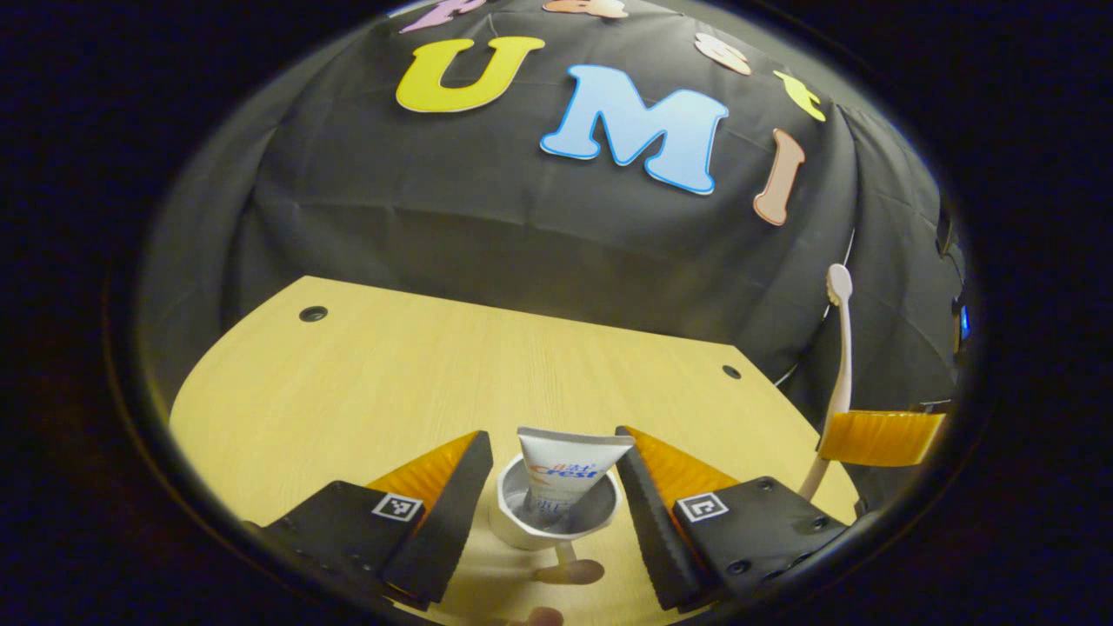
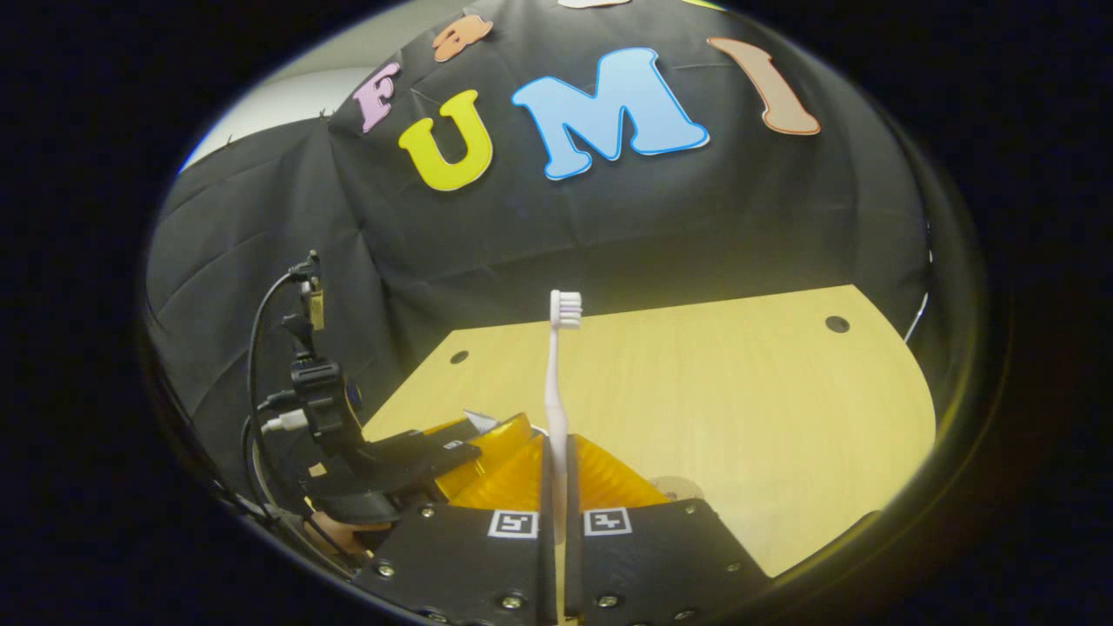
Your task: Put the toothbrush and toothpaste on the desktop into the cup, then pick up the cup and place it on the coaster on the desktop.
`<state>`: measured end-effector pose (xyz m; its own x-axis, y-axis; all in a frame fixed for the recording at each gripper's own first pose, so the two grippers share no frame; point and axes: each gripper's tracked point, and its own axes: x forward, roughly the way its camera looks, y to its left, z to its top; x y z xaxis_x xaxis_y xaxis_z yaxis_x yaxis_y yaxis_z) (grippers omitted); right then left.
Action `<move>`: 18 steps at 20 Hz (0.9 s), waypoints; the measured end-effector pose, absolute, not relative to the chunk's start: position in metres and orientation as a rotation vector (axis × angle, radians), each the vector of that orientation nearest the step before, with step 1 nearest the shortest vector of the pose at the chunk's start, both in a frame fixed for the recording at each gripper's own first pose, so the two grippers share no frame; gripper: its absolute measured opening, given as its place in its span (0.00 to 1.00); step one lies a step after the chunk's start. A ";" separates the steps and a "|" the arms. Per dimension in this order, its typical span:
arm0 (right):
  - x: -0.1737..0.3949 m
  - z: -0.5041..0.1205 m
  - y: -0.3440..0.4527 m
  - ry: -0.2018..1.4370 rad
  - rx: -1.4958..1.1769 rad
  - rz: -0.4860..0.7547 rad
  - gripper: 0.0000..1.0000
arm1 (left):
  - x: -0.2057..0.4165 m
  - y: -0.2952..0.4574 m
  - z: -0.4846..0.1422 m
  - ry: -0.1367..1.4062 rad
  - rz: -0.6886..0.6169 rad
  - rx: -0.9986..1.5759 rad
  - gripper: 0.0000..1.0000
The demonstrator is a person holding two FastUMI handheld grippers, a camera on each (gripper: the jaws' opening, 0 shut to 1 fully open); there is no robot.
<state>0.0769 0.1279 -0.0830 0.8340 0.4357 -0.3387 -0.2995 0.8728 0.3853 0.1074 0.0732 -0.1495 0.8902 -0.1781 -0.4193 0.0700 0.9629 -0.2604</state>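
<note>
The toothpaste (image 1: 569, 474) is a white tube with blue and red print, standing upright, crimped flat end up, inside the white cup (image 1: 556, 513). The cup sits on the pale wooden desktop (image 1: 417, 374), between the spread fingers of your left gripper (image 1: 552, 469). Those fingers stand wide apart on either side of the cup, and you cannot tell from this angle whether either one touches its wall.

The toothbrush (image 2: 556, 391) is slim and pale, with a white handle and a small bristled head at the top. Your right gripper (image 2: 556, 487) has its fingers closed tightly on the lower handle and holds it upright above the desktop.

The left gripper view gives you the cup and tube up close, plus the toothbrush off to the right edge, rising from one finger of the other gripper against the black cloth. The right gripper view gives you the brush head-on along its whole length, and at lower left the left gripper with its camera mount and cables (image 2: 261, 382). There the cup is mostly hidden behind your own fingers; only a sliver of the tube's end peeks out. A round pale patch on the desktop near your right fingers may be the coaster; it is too hidden to say.
</note>
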 end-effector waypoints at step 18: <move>0.158 -0.079 0.187 0.293 0.322 0.445 0.05 | 0.039 0.068 -0.153 0.561 -0.239 -0.206 0.96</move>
<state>0.1584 0.1874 -0.0791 0.8625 0.4627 -0.2050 -0.3715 0.8539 0.3644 0.0390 0.0679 -0.1527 0.8207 -0.2784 -0.4989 0.1666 0.9519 -0.2571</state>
